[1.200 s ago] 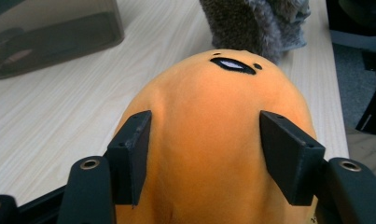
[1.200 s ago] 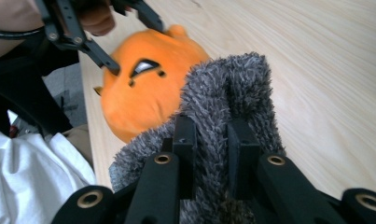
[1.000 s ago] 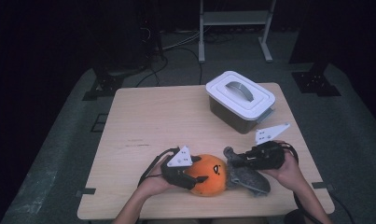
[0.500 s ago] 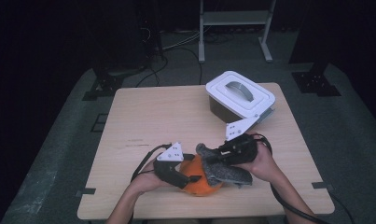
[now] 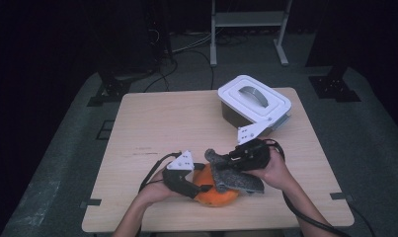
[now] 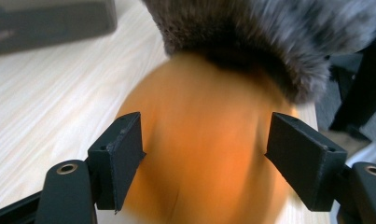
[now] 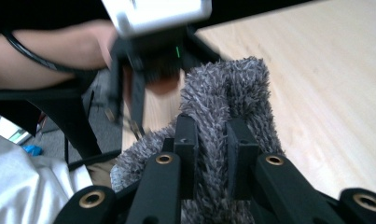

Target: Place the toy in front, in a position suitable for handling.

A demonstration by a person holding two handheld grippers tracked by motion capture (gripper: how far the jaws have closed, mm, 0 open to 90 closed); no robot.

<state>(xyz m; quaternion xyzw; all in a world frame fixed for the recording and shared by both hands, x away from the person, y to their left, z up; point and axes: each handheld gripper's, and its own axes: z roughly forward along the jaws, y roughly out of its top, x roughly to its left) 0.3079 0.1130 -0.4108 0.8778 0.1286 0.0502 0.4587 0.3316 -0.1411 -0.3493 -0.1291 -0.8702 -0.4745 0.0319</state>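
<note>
Low in the high view, the left tongs (image 5: 199,188) meet the orange plush ball (image 5: 216,192) on the tabletop (image 5: 162,123). Closer, the left gripper view shows their jaws, just opening, standing apart beside the ball without pressing. Rightward, the right tongs (image 7: 212,140) are clamped on the grey fuzzy cloth (image 7: 232,88) draped over it. No writing is readable.

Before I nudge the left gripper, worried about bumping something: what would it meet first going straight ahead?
The orange ball, already between its open fingers; just beyond lies the grey cloth.
</note>
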